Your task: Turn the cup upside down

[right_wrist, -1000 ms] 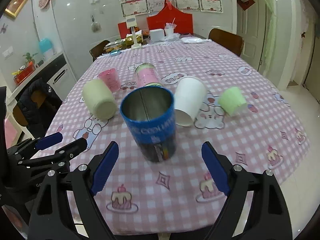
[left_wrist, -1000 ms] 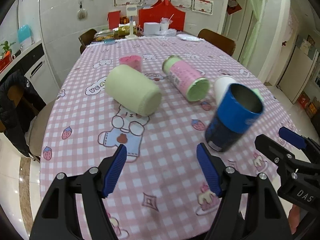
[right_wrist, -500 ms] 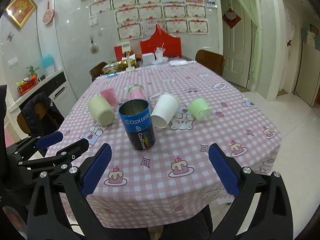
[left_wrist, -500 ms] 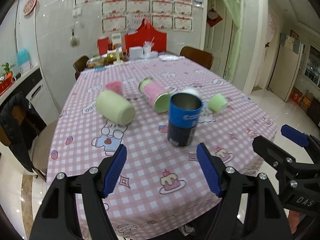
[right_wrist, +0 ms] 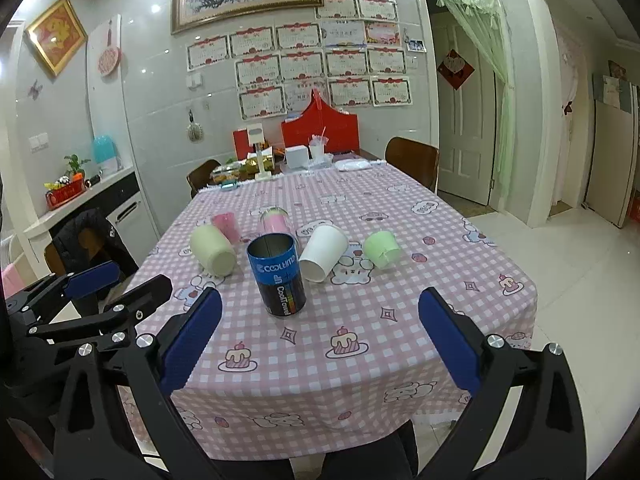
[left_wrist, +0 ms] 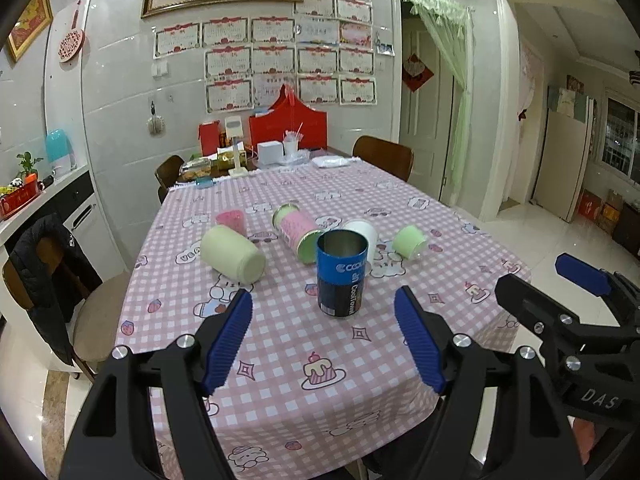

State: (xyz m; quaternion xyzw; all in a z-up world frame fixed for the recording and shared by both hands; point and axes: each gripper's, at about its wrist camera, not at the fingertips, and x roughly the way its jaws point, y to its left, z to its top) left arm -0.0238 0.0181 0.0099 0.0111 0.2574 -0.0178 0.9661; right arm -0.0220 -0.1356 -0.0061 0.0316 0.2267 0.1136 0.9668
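Observation:
A blue metal cup [left_wrist: 342, 273] stands upright, mouth up, near the front of the pink checked table [left_wrist: 304, 344]; it also shows in the right wrist view [right_wrist: 277, 274]. My left gripper [left_wrist: 326, 344] is open and empty, pulled back from the table's front edge. My right gripper [right_wrist: 320, 344] is open and empty, also back from the edge; its fingers [left_wrist: 582, 274] show at the right in the left wrist view.
Behind the blue cup lie a pale green cup [left_wrist: 234, 254], a pink-labelled can [left_wrist: 298, 230], a white cup [right_wrist: 324, 252] and a small green cup [right_wrist: 382, 249]. A pink cup [left_wrist: 231, 221] stands further back. Chairs stand around the table; clutter [left_wrist: 260, 152] fills its far end.
The blue cup went from tilted to standing upright on the table. Both grippers have pulled back and up, away from the table, so the cups look smaller.

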